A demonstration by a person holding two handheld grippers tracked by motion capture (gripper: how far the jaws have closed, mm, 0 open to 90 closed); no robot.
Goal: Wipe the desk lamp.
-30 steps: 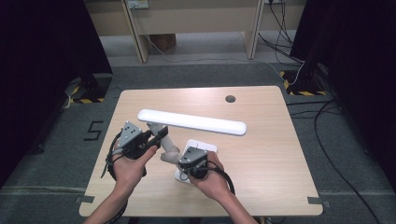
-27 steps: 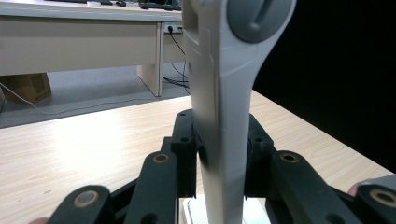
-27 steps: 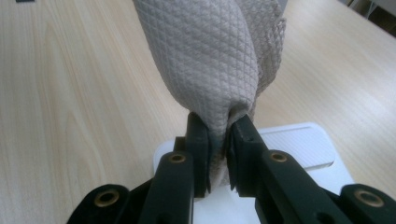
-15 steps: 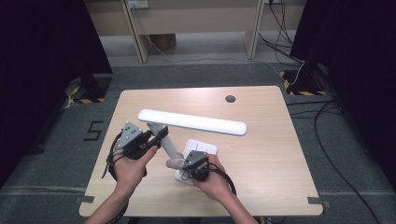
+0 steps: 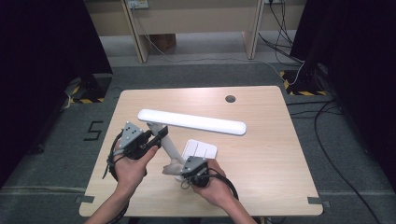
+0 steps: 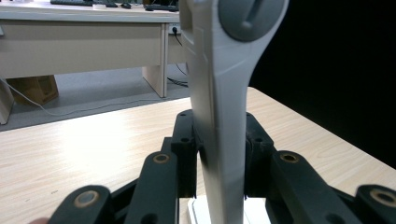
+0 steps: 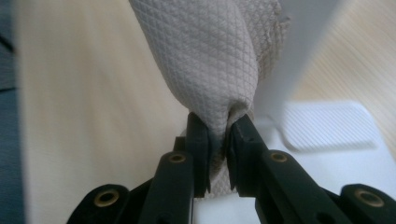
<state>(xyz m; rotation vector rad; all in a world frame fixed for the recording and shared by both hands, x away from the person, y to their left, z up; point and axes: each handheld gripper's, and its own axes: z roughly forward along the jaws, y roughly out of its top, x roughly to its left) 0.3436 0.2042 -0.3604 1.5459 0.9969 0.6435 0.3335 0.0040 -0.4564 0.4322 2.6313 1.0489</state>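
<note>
pale wood table (image 5: 261,154) carries one white desk lamp (image 5: 191,121) near its middle. left gripper (image 6: 219,154) clamps the lamp's upright arm (image 6: 224,121); right gripper (image 7: 218,135) pinches one beige cloth (image 7: 210,60) against the arm, above the lamp base (image 5: 201,149).

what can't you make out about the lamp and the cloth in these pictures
- Lamp base: its near part in the high view, hidden by the right gripper and hand.
- Cloth: its top, cut off in the right gripper view.
- Lamp arm: its foot, hidden behind the left gripper.
</note>
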